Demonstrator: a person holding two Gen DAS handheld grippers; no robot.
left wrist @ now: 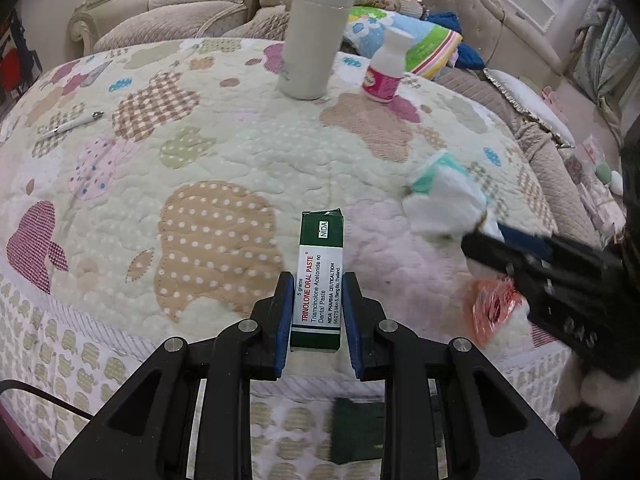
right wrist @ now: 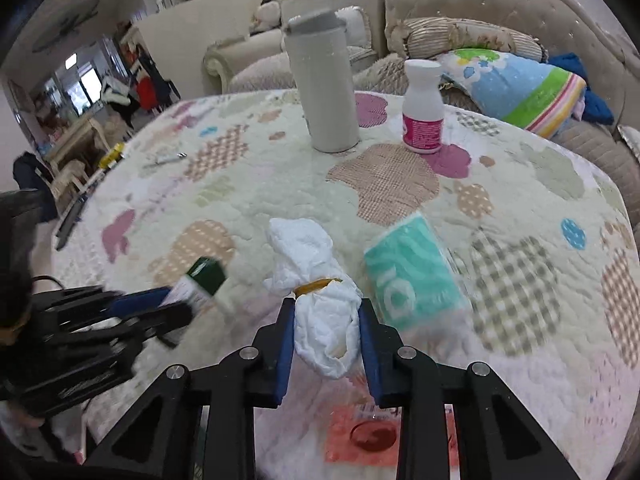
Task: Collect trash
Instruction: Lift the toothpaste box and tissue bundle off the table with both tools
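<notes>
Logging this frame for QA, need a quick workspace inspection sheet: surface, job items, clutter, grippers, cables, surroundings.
Surface: round table under a quilted patchwork cloth.
Job's things: green-and-white cardboard paste box in the left jaws; crumpled white tissue wad in the right jaws; teal-and-white tissue pack and orange-red foil wrapper on the cloth.
Clutter: tall grey lidded tumbler, small white bottle with pink label, white pen.
Grippers: left gripper shut on the box; right gripper shut on the wad.
Cables: one thin black cable at the lower left of the left view.
Surroundings: beige tufted sofas, striped colourful cushion.
</notes>
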